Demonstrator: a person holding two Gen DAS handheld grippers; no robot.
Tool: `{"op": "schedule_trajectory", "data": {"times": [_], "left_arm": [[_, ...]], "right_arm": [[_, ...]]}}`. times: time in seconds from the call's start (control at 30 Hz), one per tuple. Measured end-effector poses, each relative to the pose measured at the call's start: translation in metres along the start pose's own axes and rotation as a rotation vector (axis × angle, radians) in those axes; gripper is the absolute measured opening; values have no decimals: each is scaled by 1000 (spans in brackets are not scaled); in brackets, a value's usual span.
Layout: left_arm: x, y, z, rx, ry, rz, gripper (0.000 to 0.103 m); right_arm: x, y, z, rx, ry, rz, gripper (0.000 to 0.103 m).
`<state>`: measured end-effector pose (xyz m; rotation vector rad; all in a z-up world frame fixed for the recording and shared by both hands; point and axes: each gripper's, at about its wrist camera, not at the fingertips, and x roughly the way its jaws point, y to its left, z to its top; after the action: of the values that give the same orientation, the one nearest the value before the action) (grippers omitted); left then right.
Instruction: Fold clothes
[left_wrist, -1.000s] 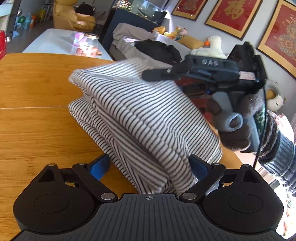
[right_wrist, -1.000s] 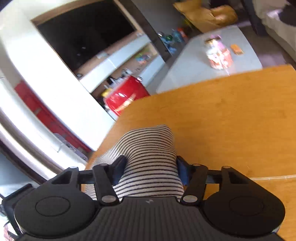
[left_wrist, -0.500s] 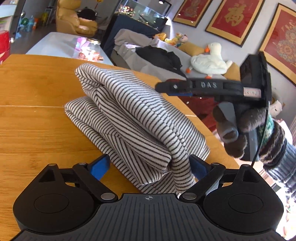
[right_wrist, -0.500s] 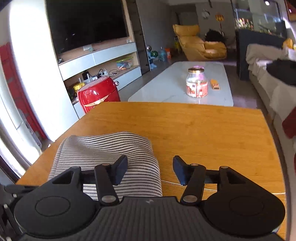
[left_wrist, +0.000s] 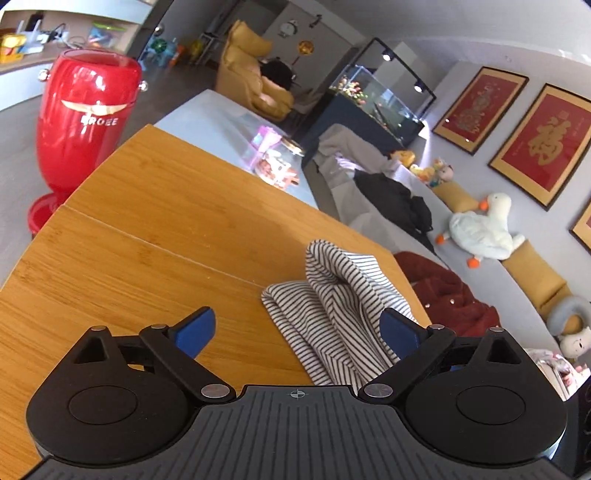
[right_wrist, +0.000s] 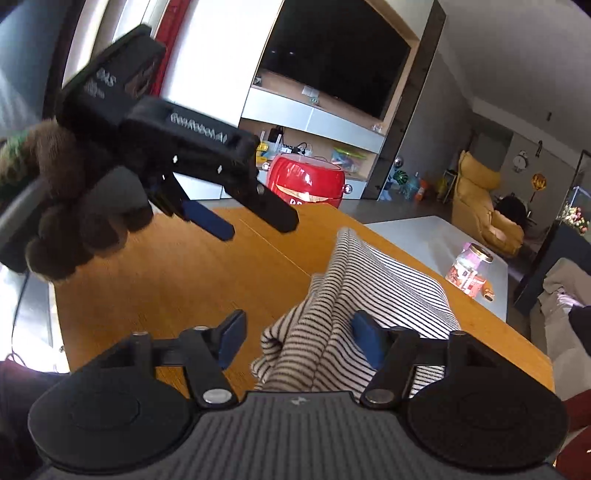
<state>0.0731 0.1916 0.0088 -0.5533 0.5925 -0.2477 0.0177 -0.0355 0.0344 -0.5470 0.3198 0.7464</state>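
Home living room, as indicated by: wall-mounted TV (right_wrist: 334, 61), grey sofa (left_wrist: 476, 266) strewn with plush toys, yellow armchair (left_wrist: 255, 86), fish tank (left_wrist: 376, 98), framed red wall art (left_wrist: 546, 142), wooden table (left_wrist: 147, 236).

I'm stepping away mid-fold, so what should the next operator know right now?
Left tool: open, holding nothing; its right finger sits beside the striped garment.
Right tool: open, holding nothing; cloth lies between its fingers.
Garment: folded into a bundle near the corner of the wooden table, top layer humped and uneven.
Done: main folds made.
Left: probably flatten and square the bundle. No other clothes are visible on the table.
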Motion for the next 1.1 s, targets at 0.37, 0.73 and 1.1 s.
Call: {"op": "schedule_trajectory", "data": {"times": [0.37, 0.73, 1.1], "left_arm": [[6, -41, 18, 92, -43, -100, 100], [71, -102, 3, 333, 93, -98, 100], [82, -92, -5, 367, 109, -59, 100]], "right_arm": [[-25, -4, -6, 61, 53, 73, 22], [-47, -41, -5, 222, -33, 97, 63], [2, -163, -83, 931, 152, 199, 82]]}}
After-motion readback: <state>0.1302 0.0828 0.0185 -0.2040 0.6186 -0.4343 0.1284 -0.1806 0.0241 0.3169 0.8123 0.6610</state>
